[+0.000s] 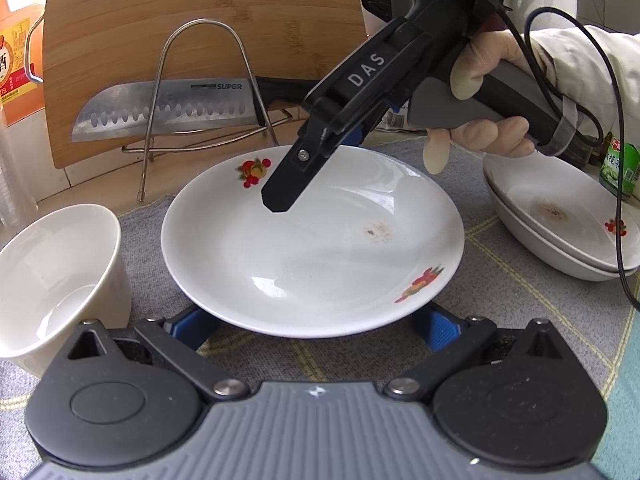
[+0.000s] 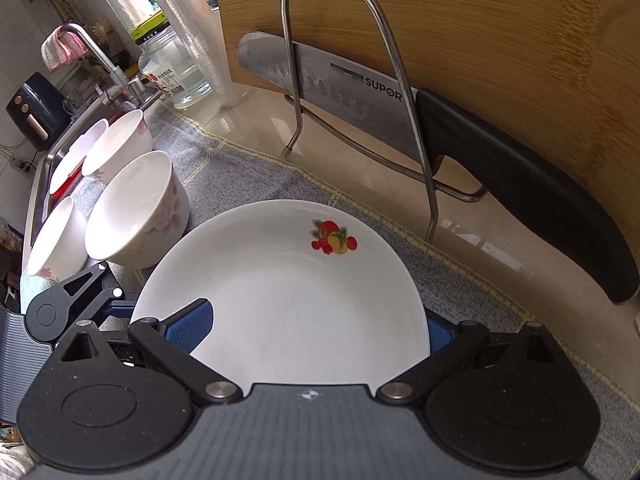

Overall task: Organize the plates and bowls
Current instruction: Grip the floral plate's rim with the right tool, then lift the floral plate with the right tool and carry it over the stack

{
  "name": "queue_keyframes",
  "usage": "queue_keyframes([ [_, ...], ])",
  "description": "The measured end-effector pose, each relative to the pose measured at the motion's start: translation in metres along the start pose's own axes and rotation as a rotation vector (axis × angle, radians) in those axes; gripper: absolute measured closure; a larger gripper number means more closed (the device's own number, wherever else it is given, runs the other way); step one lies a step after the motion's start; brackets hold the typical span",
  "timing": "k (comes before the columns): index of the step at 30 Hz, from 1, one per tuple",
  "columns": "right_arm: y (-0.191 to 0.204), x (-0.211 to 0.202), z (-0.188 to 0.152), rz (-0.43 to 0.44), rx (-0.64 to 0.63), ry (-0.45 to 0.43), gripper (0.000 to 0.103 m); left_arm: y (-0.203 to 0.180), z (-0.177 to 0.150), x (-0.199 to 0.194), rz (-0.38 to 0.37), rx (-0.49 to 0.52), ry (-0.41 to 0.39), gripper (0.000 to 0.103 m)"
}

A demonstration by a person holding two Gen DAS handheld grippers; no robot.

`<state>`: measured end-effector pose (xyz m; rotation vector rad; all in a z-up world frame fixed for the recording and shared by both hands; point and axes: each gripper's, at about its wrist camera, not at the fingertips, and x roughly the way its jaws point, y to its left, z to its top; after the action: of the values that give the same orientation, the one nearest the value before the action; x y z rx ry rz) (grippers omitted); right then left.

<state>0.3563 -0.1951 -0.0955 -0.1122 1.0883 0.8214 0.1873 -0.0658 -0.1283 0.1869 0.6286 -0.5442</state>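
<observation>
At the far left, four white bowls stand apart on the grey cloth near the sink, none nested, so the bowl half of the job looks untouched. In the middle lies the fruit-patterned plate, the one in hand. The left tool is spread wide at its near rim, pads apart. The right tool, in a gloved hand, straddles the far rim with one finger over and one below, a clear gap between them, so neither has clamped. I cannot tell whether the plate is resting or raised. At the right, two matching plates sit nested; this third probably joins them.

On the table behind, a knife lies in a wire rack against a bamboo board, close to the plate's far edge. The right tool's cable drapes over the stack.
</observation>
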Motion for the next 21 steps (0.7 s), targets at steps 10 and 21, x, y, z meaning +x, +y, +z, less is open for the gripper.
queue_keyframes([
  [10,-0.007,-0.001,0.002,0.041,0.039,-0.003,0.0,0.0,0.0,-0.001,0.002,-0.009,-0.002,0.003],
  [21,-0.008,-0.004,-0.001,0.068,0.082,-0.001,0.0,0.0,0.002,-0.001,0.006,-0.003,0.012,0.002],
])
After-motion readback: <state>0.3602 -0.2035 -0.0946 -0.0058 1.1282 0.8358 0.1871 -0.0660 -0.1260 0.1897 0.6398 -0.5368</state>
